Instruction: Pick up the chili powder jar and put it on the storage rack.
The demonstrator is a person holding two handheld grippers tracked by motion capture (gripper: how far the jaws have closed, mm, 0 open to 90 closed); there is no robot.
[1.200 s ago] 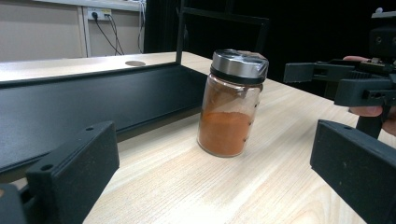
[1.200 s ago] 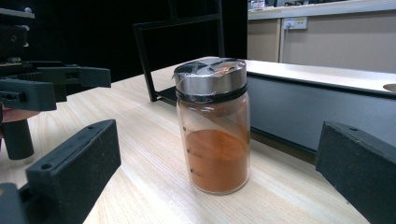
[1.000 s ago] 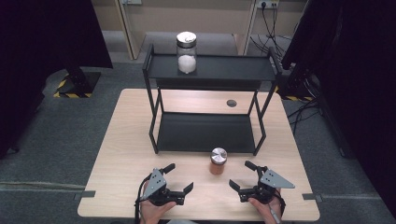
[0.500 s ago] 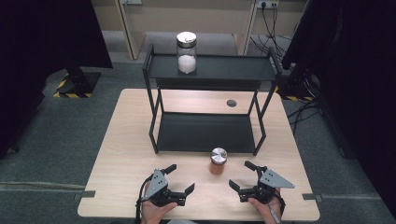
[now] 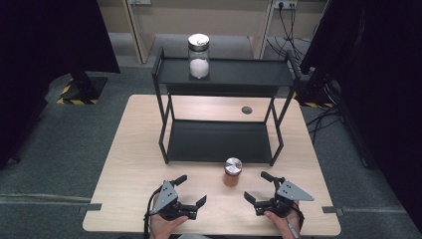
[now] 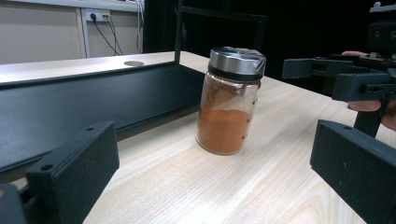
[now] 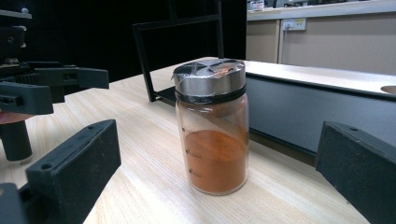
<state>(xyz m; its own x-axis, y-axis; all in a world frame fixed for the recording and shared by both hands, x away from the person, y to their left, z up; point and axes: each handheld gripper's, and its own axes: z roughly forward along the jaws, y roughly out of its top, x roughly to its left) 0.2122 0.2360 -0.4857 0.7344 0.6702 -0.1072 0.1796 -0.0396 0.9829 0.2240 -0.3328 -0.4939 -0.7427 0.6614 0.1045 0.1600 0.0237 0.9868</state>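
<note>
A glass jar of orange-brown powder (image 5: 232, 172) with a silver lid stands upright on the table just in front of the black shelf rack (image 5: 219, 142). My left gripper (image 5: 191, 190) rests near the table's front edge, left of the jar, open and empty. To the jar's right, my right gripper (image 5: 258, 186) is also open and empty. The jar (image 6: 229, 100) sits ahead between the left jaws, with the right gripper (image 6: 327, 74) beyond it. In the right gripper view the jar (image 7: 212, 126) is close ahead, and the left gripper (image 7: 51, 84) shows at the left.
A second glass jar with white contents (image 5: 198, 56) stands on the rack's top shelf (image 5: 249, 74). The rack's lower shelf is bare. A round cable hole (image 5: 247, 110) lies in the light wooden table (image 5: 134, 154) behind the rack. Dark curtains flank both sides.
The left gripper has crept slightly to the right. The jar and the right gripper have stayed put.
</note>
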